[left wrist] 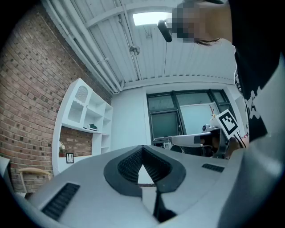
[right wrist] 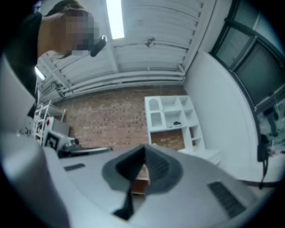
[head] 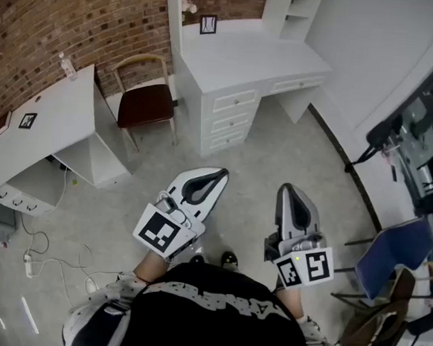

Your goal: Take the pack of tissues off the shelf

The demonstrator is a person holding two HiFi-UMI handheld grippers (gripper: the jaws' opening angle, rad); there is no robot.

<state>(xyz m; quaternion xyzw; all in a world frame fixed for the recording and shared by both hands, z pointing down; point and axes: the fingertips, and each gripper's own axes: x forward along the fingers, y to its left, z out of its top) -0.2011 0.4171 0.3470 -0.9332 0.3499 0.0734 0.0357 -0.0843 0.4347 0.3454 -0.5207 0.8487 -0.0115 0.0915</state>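
A small green pack of tissues [left wrist: 92, 127] lies in an upper compartment of the white shelf unit [left wrist: 84, 116]; the right gripper view also shows the pack [right wrist: 177, 123], far off. In the head view the shelf [head: 293, 10] stands at the back of the white desk, and the pack is not visible there. My left gripper [head: 220, 175] and right gripper [head: 286, 187] are held side by side in front of the person's body, well short of the desk. Both are shut with nothing between the jaws: left gripper [left wrist: 143, 149], right gripper [right wrist: 144, 149].
A white desk with drawers [head: 240, 62] stands ahead, a small picture frame [head: 208, 24] on it. A chair with a dark red seat [head: 143, 103] is to its left, beside a white table [head: 49, 122]. Cables [head: 46, 256] lie on the floor. A blue chair [head: 393, 253] is at right.
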